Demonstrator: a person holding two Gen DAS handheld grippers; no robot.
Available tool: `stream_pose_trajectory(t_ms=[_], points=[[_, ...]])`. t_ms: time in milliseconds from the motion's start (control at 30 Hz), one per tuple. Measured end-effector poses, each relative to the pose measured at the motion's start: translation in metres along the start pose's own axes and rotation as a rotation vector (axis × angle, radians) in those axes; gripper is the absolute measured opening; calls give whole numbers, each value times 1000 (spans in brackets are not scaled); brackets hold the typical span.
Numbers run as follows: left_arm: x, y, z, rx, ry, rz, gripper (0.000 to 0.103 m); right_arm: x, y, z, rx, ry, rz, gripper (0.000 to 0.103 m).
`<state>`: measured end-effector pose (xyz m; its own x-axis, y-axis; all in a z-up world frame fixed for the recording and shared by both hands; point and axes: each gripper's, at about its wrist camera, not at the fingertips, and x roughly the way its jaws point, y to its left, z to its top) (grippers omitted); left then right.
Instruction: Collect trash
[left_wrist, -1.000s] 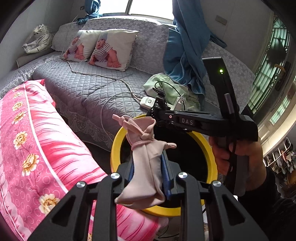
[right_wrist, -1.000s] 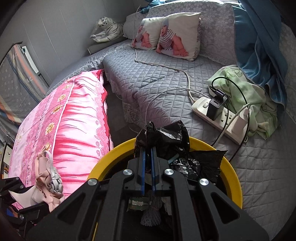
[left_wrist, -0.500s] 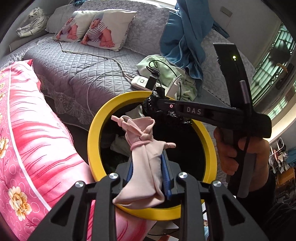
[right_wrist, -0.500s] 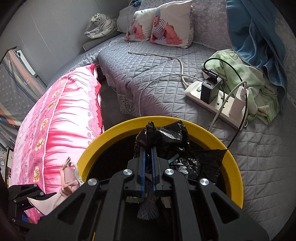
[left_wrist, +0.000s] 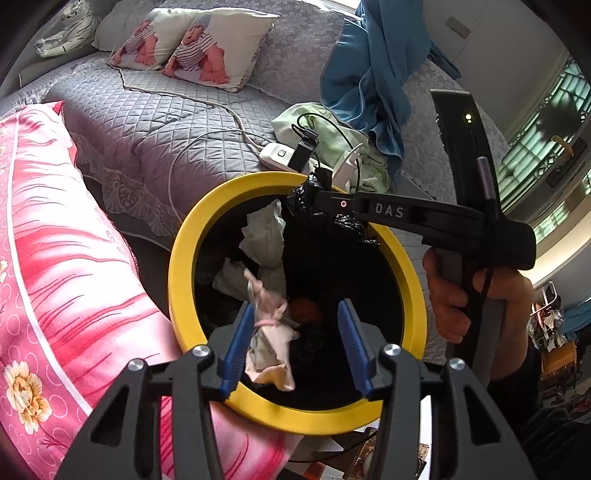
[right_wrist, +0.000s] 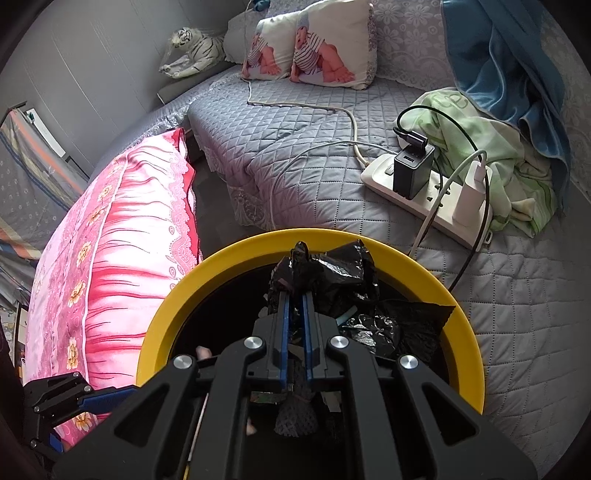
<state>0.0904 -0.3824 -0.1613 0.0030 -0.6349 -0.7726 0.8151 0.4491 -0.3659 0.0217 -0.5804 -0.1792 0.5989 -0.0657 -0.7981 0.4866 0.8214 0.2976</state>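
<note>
Bedside: my left tongs (left_wrist: 295, 343) opening, pink bag (left_wrist: 271, 341) dropping at nine o'clock into bin (left_wrist: 177, 266); right tongs (right_wrist: 295, 295) clamp black liner (right_wrist: 332, 273).

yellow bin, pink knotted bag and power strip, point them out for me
yellow bin (left_wrist: 184, 236): left wrist view, left side of its rim
pink knotted bag (left_wrist: 271, 334): left wrist view, its body below the knot
power strip (right_wrist: 448, 212): right wrist view, white top between the chargers

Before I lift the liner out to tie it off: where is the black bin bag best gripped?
By the bunched lip of the black bin bag standing above the far rim of the yellow bin, coming from above. It is gathered into a thin fold there, and the right gripper already pinches it.
</note>
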Motion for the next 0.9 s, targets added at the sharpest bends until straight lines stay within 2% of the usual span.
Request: stream_pose_trajectory(t_ms=[33, 100, 167, 200, 367, 567, 733, 900], points=[[-1, 0, 0, 0, -3, 0, 48, 0, -1, 0, 4, 2, -5, 7], [-3, 0, 0, -2, -4, -4, 48, -1, -2, 1, 12, -2, -16, 15], [-6, 1, 0, -7, -10, -8, 49, -2, -2, 2, 23, -4, -22, 30], [-9, 2, 0, -10, -16, -12, 49, -3, -2, 2, 28, -8, -23, 32], [-32, 12, -2, -38, -72, -7, 49, -11, 4, 6, 25, -20, -48, 32], [-71, 32, -9, -72, -150, 47, 49, -26, 32, 11, -22, -44, -41, 32], [-124, 56, -22, -115, -261, 116, 49, -39, 80, 12, -113, -71, 5, 32], [-182, 80, -46, -145, -373, 242, 49, -49, 143, 3, -219, -102, 89, 32]])
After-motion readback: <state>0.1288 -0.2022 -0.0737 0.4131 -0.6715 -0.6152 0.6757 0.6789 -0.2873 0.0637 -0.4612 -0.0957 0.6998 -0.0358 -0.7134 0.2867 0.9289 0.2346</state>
